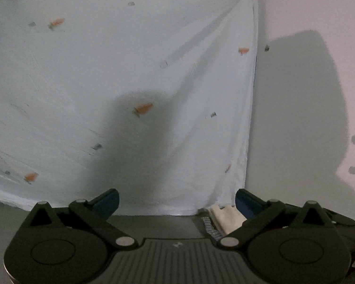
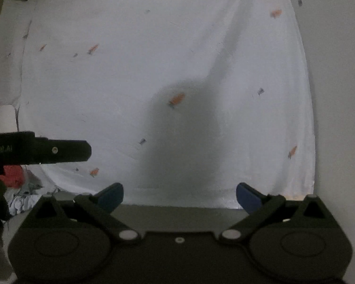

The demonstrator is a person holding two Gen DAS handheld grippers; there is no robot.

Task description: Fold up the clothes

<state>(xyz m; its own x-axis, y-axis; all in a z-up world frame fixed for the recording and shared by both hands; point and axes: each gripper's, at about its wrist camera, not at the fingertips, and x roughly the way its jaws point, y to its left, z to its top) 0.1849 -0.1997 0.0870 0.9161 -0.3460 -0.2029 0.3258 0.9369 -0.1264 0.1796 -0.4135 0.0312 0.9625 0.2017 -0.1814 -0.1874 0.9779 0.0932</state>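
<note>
A large white cloth (image 1: 130,71) with small orange and grey prints fills both views ahead of me (image 2: 153,59). It is spread flat with a few long creases, and its lower edge meets a grey surface (image 1: 153,222). My left gripper (image 1: 176,202) is open, its blue pads wide apart with nothing between them. My right gripper (image 2: 179,196) is open too and holds nothing. Both cast dark shadows on the cloth. A cream folded cloth (image 1: 227,217) lies just inside the left gripper's right finger.
A pale bare wall (image 1: 307,94) runs along the cloth's right edge. In the right wrist view the black side of the left gripper (image 2: 59,150) reaches in from the left. Below it lie a red cloth (image 2: 13,175) and a crumpled clothes pile (image 2: 23,196).
</note>
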